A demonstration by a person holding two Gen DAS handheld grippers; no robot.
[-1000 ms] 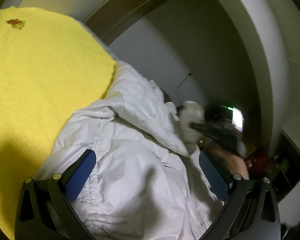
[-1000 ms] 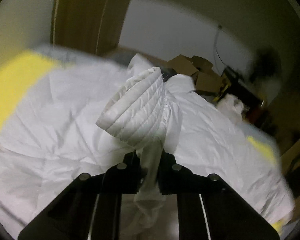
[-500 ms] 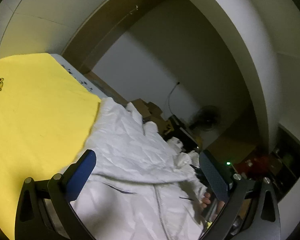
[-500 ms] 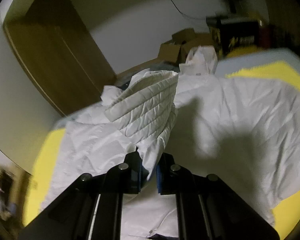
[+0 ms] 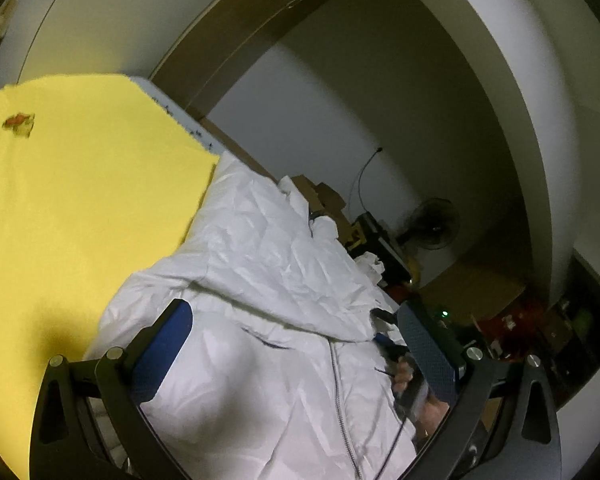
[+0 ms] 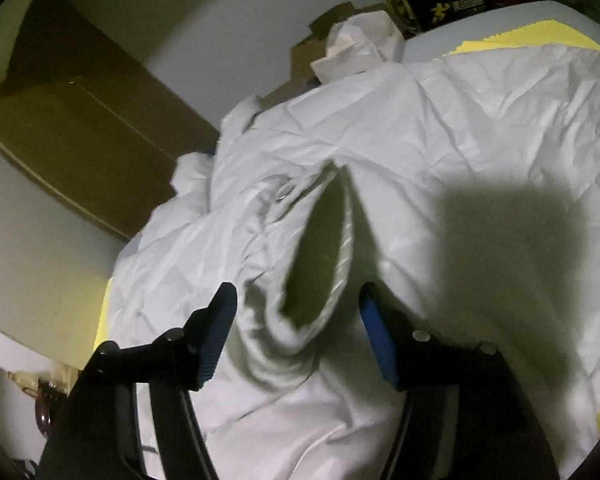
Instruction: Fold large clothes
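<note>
Yellow sheet (image 5: 80,220) carries the white jacket (image 5: 284,280). Your right hand-held gripper (image 6: 296,336) has just opened around the sleeve cuff (image 6: 320,264); withdraw toward 6 o'clock. Left hand-held gripper (image 5: 296,344) stands apart, empty.

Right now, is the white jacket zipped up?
Cannot tell fully: the white jacket has a flap folded across its zipper, which looks closed below it.

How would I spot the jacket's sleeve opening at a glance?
Find the yellow blanket; a crumpled white jacket lies across it. The sleeve opening gapes just ahead of the right hand-held gripper, between its open pads: the only dark, hollow slit in the white fabric.
</note>
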